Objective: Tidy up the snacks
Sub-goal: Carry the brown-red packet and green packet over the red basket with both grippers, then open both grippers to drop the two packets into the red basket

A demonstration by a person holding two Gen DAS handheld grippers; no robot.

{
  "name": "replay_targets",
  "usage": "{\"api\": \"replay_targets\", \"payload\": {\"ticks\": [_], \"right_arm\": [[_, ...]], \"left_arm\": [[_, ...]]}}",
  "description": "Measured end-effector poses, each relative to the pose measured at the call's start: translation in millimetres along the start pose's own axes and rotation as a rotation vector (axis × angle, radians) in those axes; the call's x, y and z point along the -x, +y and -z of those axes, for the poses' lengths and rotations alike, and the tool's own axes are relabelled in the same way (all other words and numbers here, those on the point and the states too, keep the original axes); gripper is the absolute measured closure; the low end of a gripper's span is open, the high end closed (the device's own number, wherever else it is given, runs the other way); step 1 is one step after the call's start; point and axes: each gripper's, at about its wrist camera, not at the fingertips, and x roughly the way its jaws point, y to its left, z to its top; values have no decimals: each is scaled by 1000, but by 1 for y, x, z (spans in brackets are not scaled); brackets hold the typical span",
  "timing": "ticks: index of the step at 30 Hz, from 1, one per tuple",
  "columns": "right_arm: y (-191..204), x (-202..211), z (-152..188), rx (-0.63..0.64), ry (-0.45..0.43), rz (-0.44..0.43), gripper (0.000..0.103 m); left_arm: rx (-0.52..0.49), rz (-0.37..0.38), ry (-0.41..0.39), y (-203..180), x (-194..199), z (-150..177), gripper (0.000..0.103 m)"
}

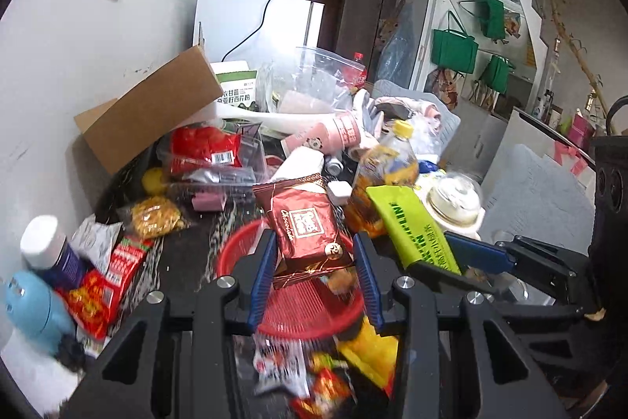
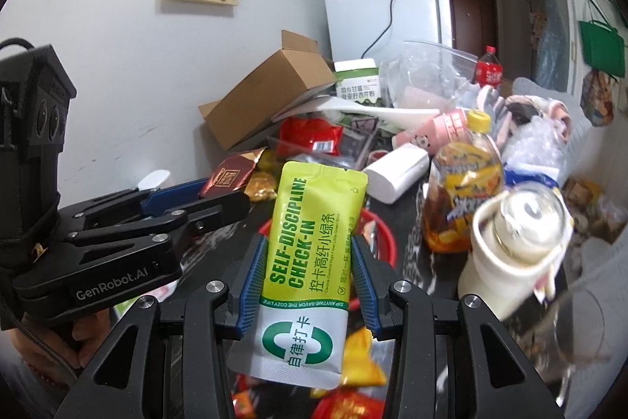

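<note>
In the left wrist view my left gripper [image 1: 314, 238] is shut on a dark red chocolate packet [image 1: 306, 226], held above a red plastic basket [image 1: 235, 256]. In the right wrist view my right gripper [image 2: 308, 242] is shut on a yellow-green pouch [image 2: 310, 254] printed "SELF-DISCIPLINE CHECK-IN", which stands upright between the blue pads. The red basket [image 2: 382, 234] shows just behind the pouch. The two grippers are side by side. The right gripper [image 1: 451, 254] with the pouch [image 1: 412, 222] is at the right of the left view. The left gripper [image 2: 204, 199] with the packet [image 2: 231, 177] is at the left of the right view.
A dark table is crowded. An iced tea bottle [image 1: 384, 175] and a white jar with a glass lid [image 1: 455, 203] stand right of the basket. A cardboard box [image 1: 149, 120] leans at the back left, and red snack packets [image 1: 102, 285] lie left. Loose snacks [image 1: 353, 360] lie near me.
</note>
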Motion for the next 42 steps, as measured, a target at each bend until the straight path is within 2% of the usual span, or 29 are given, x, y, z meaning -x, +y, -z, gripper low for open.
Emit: {"api": "replay_targets", "payload": {"ticks": [11,23,27,30,33,37,42], "right_arm": [[-23,-67,-27,-19,18,-18,61],[-38,-118,-10,-32,148,-30,60],[-43,-126,-6,-46,175,-30,59],[-46,-131,-4,-57,191,-15,53],[-47,-130,-4,-56,190,3,52],[-47,-125,-4,-57,184,13,51],[-50,-114,-4,-67,178,30,50]], "left_arm": [[6,-37,61,30,-71,-16,64],[11,-100,234,45,-124,8,64],[18,-120,256,46,-133,13,64],[10,-144,262,45,-136,14,64],[13,-163,279,47,-139,14,63],[37,-158,314,52,-144,15,63],[44,-153,316,52,-140,16,62]]}}
